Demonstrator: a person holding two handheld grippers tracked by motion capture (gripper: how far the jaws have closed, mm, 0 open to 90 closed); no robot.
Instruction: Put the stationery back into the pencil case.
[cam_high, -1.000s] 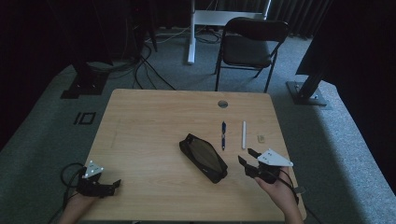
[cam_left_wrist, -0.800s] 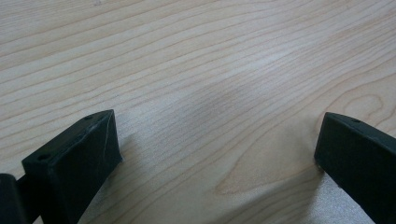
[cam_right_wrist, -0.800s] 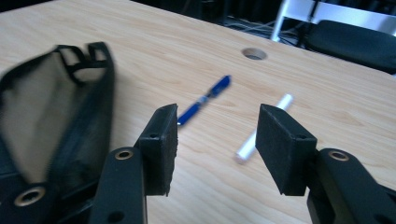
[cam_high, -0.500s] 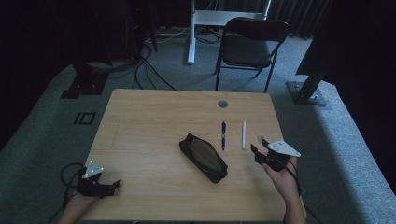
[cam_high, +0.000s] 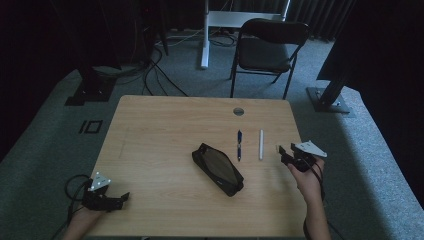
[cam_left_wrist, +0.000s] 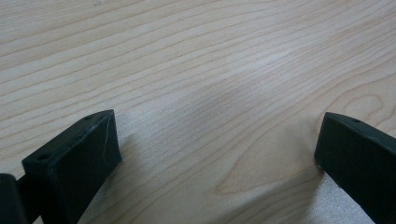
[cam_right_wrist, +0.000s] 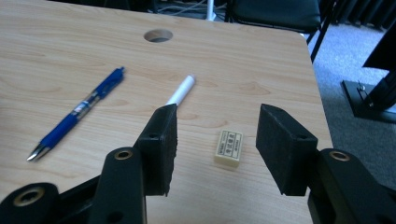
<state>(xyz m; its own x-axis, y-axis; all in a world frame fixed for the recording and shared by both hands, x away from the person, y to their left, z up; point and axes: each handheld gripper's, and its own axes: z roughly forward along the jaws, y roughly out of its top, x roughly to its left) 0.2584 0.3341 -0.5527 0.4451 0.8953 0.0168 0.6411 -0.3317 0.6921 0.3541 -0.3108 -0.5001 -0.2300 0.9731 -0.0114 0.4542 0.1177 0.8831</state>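
Note:
A small cream eraser (cam_right_wrist: 229, 148) lies on the wooden table (cam_high: 165, 130) near its right edge, just ahead of my right gripper (cam_right_wrist: 217, 135). The jaws stand open, and the eraser is seen in the gap between them, untouched. A white pen (cam_right_wrist: 181, 90) and a blue pen (cam_right_wrist: 77, 114) lie to its left, side by side. In the high view the right gripper (cam_high: 285, 155) hovers beside the white pen (cam_high: 260, 144), and a black pencil case (cam_high: 218, 169) lies mid-table. My left gripper (cam_high: 120, 199) rests open at the table's near left corner, over bare wood (cam_left_wrist: 215, 93).
A round cable hole (cam_high: 238, 111) sits near the far edge of the table. A black chair (cam_high: 265, 47) and a white desk leg (cam_high: 204, 35) stand beyond it. Cables and dark stand bases lie on the grey carpet.
My right gripper has moved away from the person, up the table's right side to the eraser. The left gripper and the objects on the table have stayed put.

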